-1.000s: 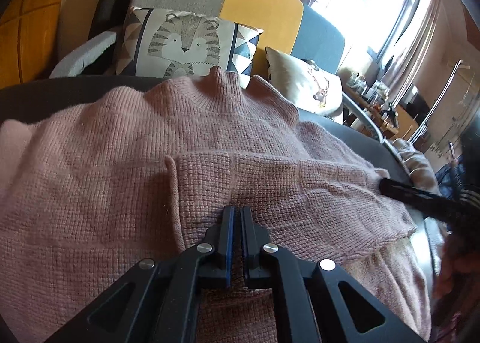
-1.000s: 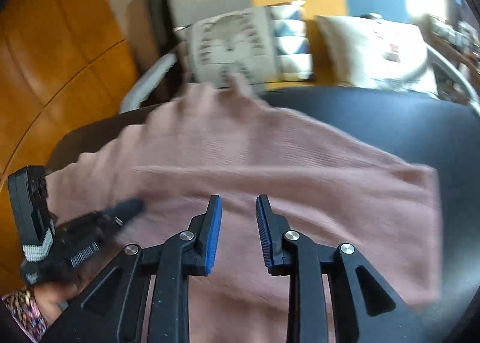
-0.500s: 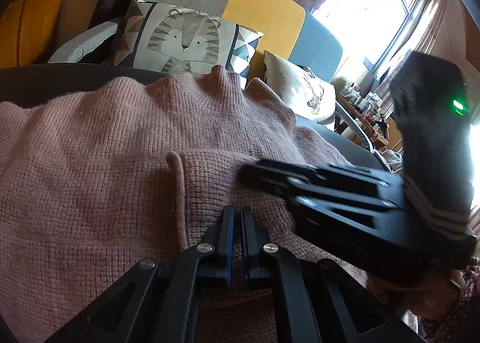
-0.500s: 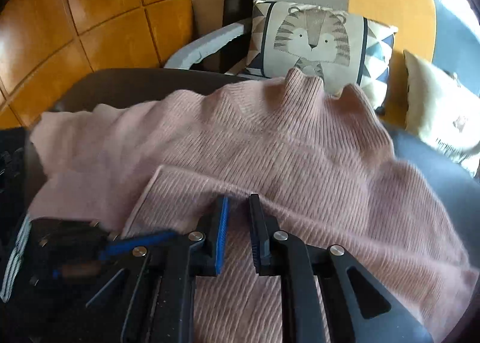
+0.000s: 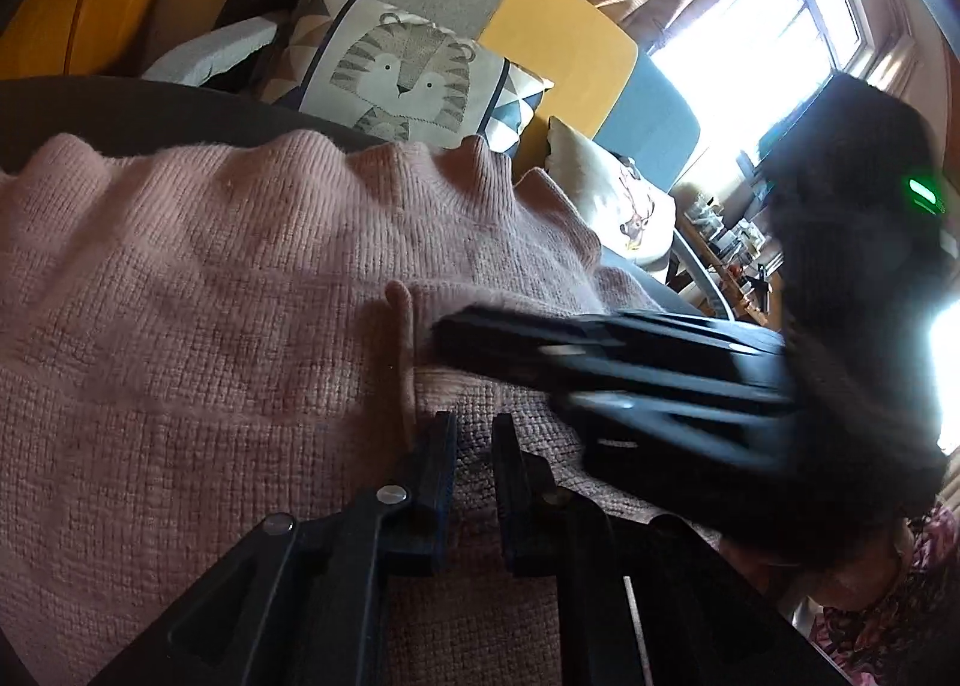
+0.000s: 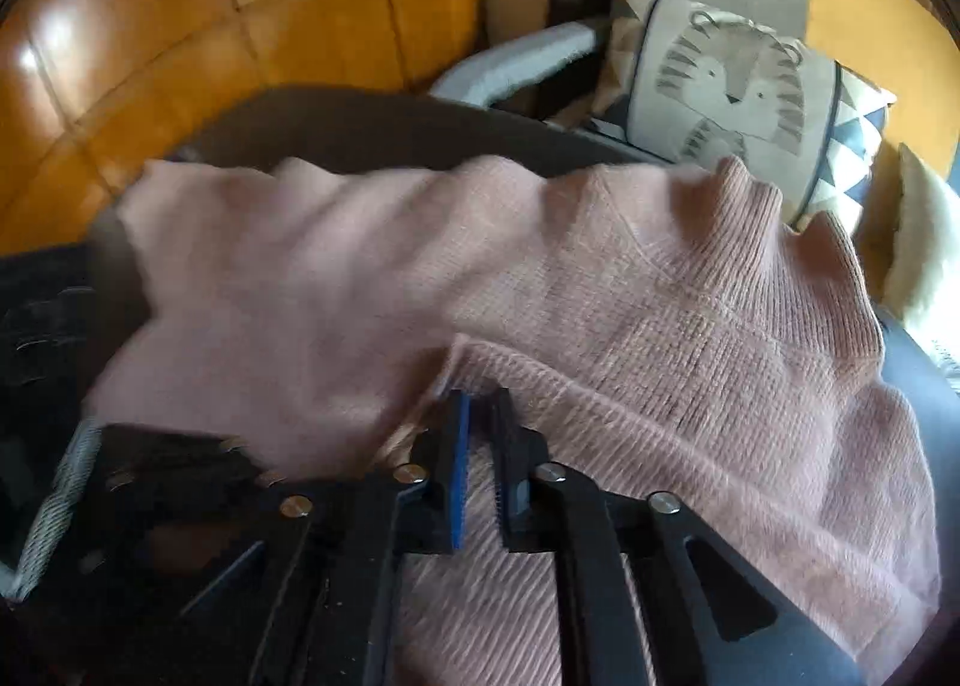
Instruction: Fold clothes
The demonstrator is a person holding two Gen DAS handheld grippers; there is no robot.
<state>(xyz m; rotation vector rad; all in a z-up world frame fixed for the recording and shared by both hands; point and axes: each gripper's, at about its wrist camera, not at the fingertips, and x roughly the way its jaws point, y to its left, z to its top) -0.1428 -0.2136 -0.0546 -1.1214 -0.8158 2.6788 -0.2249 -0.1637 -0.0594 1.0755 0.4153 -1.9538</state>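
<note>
Pink knit sweater [image 5: 210, 326] across frame centre, left gripper [image 5: 474, 428] narrowly parted over folded sleeve, right gripper [image 6: 480, 404] narrowly parted, tiger cushion [image 5: 402, 80] upper centre.

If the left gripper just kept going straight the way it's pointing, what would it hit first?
Probably the pink sweater right ahead of the left gripper; the right gripper crosses just beyond, though depth is unclear.
</note>
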